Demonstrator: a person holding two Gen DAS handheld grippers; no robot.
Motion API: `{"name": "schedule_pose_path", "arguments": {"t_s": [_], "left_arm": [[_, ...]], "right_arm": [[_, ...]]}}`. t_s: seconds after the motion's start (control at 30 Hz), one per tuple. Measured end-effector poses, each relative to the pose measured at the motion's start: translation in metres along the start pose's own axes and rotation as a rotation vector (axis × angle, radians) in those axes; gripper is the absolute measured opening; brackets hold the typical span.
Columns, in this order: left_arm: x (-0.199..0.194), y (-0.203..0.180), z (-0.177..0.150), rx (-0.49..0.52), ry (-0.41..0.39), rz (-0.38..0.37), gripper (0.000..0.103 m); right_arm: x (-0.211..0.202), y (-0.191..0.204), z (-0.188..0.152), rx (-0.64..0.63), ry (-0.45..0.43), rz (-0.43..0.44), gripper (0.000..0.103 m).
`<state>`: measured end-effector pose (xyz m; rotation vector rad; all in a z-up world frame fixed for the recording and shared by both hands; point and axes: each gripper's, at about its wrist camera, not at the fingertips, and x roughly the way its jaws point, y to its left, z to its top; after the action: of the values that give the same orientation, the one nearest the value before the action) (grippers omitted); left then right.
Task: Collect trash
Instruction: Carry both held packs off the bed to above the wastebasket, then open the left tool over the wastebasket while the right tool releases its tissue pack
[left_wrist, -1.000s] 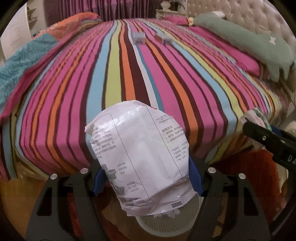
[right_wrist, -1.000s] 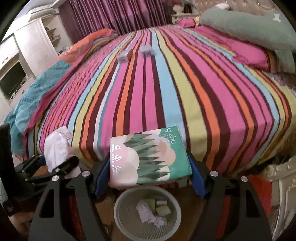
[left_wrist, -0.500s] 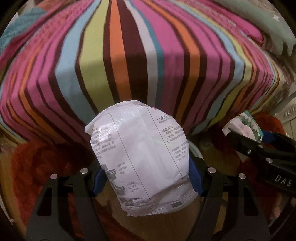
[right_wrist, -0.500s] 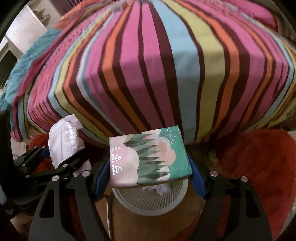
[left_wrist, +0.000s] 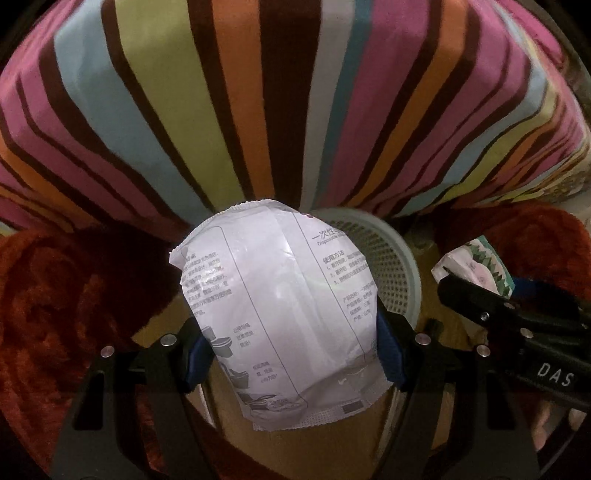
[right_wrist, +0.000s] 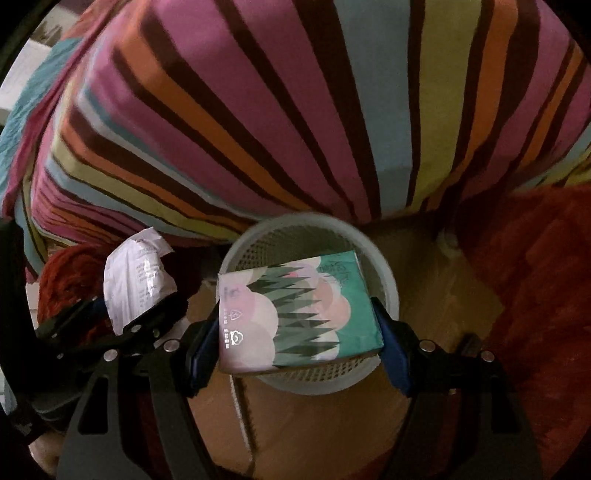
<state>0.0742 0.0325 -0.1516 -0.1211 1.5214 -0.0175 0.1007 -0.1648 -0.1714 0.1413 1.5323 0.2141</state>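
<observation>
My left gripper (left_wrist: 291, 354) is shut on a white plastic wrapper (left_wrist: 280, 306) printed with text, held above the floor just left of a white mesh waste basket (left_wrist: 395, 266). My right gripper (right_wrist: 295, 332) is shut on a green tissue pack (right_wrist: 299, 310) with a tree pattern, held directly over the basket (right_wrist: 384, 280). In the right wrist view the left gripper and its wrapper (right_wrist: 136, 277) sit to the left of the basket. In the left wrist view the tissue pack (left_wrist: 476, 266) shows at the right.
The striped bed cover (left_wrist: 258, 92) hangs down right behind the basket. A red shaggy rug (left_wrist: 55, 295) lies on the wooden floor (right_wrist: 314, 424) on both sides of the basket.
Both grippers have tilted down and moved toward the floor. The bed top has left view and the basket now sits under the tissue pack.
</observation>
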Motion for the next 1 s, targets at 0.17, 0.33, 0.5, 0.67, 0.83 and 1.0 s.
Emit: {"name": "schedule_pose_path", "arguments": {"t_s": [0.17, 0.33, 0.5, 0.67, 0.83, 1.0], "left_arm": [[0.024, 0.002, 0.000, -0.039, 0.090, 0.006, 0.071], [0.048, 0.002, 0.003, -0.072, 0.175, -0.017, 0.071], [0.069, -0.005, 0.002, -0.068, 0.250, -0.026, 0.071], [0.088, -0.005, -0.004, -0.084, 0.343, -0.051, 0.084], [0.090, 0.000, -0.002, -0.118, 0.340, -0.061, 0.085], [0.089, 0.000, -0.003, -0.125, 0.346, -0.065, 0.085]], "right_arm": [[0.025, -0.009, -0.006, 0.072, 0.092, 0.031, 0.070], [0.046, -0.016, -0.002, 0.144, 0.162, 0.059, 0.070], [0.061, -0.016, -0.002, 0.154, 0.211, 0.062, 0.071], [0.073, -0.020, -0.003, 0.168, 0.266, 0.012, 0.095], [0.072, -0.031, -0.002, 0.227, 0.241, 0.002, 0.095], [0.074, -0.039, -0.003, 0.271, 0.239, 0.007, 0.095]]}}
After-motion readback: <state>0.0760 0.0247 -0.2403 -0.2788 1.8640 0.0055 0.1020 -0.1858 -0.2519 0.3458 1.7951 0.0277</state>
